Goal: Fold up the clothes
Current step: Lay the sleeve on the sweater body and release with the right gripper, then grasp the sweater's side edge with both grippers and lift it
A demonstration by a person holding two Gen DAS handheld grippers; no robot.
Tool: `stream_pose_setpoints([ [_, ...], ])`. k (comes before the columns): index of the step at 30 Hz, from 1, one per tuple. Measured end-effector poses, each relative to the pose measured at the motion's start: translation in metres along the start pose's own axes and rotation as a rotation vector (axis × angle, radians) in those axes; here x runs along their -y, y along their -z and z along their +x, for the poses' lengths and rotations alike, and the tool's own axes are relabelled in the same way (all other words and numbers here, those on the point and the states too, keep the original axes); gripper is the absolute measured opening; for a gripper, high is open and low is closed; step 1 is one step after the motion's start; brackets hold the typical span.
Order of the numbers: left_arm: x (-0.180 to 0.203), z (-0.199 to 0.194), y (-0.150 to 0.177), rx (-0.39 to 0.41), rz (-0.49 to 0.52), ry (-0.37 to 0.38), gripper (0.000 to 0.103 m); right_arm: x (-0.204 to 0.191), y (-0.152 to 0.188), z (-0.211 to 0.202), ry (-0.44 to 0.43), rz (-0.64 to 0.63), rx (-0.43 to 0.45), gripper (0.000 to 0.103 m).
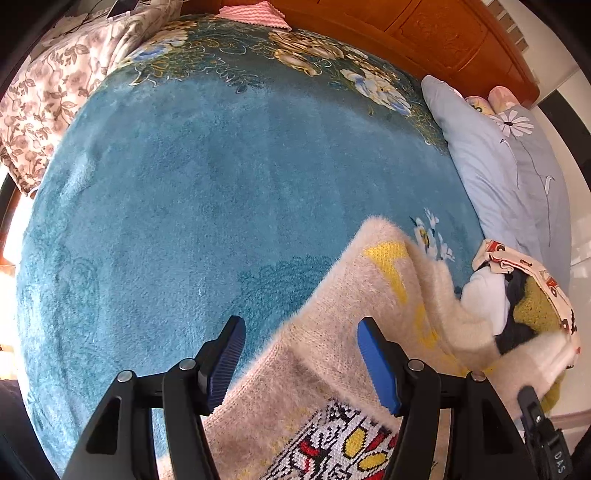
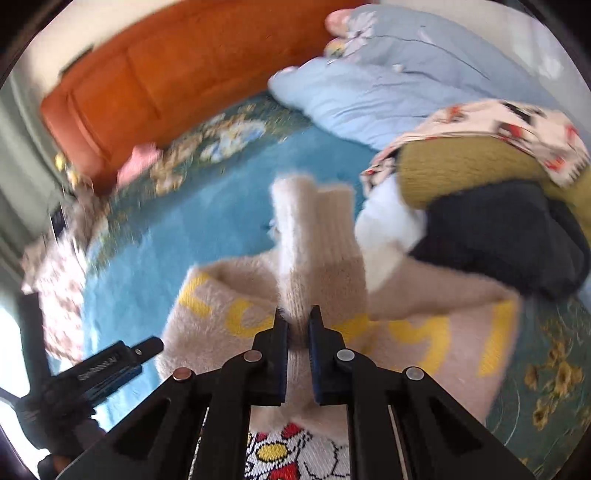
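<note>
A fuzzy cream sweater (image 1: pixel 343 354) with yellow letters and a red, black and yellow knitted picture lies on the blue blanket (image 1: pixel 207 206). My left gripper (image 1: pixel 301 334) is open just above the sweater's left edge, holding nothing. My right gripper (image 2: pixel 298 321) is shut on the sweater's sleeve (image 2: pixel 317 243), which stands up folded and lifted over the sweater body (image 2: pixel 424 332). The right gripper also shows at the lower right edge of the left wrist view (image 1: pixel 543 428). The left gripper shows at the lower left of the right wrist view (image 2: pixel 110 365).
A pile of other clothes (image 2: pixel 491 192), olive, dark, white and cartoon print, lies right of the sweater. A pale blue pillow (image 1: pixel 498 162) and the orange wooden headboard (image 1: pixel 443 33) are beyond. A floral quilt (image 1: pixel 48 96) is bunched at the far left.
</note>
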State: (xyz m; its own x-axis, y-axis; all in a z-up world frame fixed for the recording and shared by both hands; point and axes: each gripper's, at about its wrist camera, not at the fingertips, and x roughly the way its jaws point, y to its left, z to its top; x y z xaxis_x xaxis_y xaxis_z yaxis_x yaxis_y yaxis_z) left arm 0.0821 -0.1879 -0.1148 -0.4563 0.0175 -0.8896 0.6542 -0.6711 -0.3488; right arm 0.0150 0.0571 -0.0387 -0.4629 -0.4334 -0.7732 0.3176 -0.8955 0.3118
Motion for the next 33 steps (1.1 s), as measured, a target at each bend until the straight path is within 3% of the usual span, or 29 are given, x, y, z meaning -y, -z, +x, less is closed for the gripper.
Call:
stream_pose_setpoints([
  [4,0.001,-0.001,0.002,-0.008,0.010,0.003,0.067,0.060,0.023,-0.018,-0.038,0.216,0.007,0.010],
  [7,0.006,0.003,0.001,-0.022,0.022,-0.004,0.067,0.088,0.046,-0.011,-0.020,0.310,-0.057,0.010],
  [11,0.012,0.009,-0.003,-0.025,0.032,-0.003,0.067,0.096,0.061,-0.004,-0.023,0.329,-0.069,0.010],
  [16,0.009,0.012,-0.001,-0.037,0.016,0.006,0.067,0.093,0.053,-0.018,-0.018,0.306,0.013,0.010],
  [22,0.006,0.016,0.001,-0.072,0.003,0.029,0.067,0.095,0.064,0.001,0.017,0.258,-0.091,0.010],
  [24,0.004,0.014,0.001,-0.084,-0.006,0.062,0.067,0.097,0.067,-0.001,0.002,0.262,-0.102,0.010],
  [29,-0.008,0.009,-0.004,-0.201,-0.038,0.287,0.067,0.108,0.079,-0.034,-0.020,0.293,-0.073,0.012],
  [33,-0.013,-0.012,-0.019,-0.198,0.097,0.298,0.067,0.126,0.109,-0.052,-0.007,0.304,-0.109,0.023],
])
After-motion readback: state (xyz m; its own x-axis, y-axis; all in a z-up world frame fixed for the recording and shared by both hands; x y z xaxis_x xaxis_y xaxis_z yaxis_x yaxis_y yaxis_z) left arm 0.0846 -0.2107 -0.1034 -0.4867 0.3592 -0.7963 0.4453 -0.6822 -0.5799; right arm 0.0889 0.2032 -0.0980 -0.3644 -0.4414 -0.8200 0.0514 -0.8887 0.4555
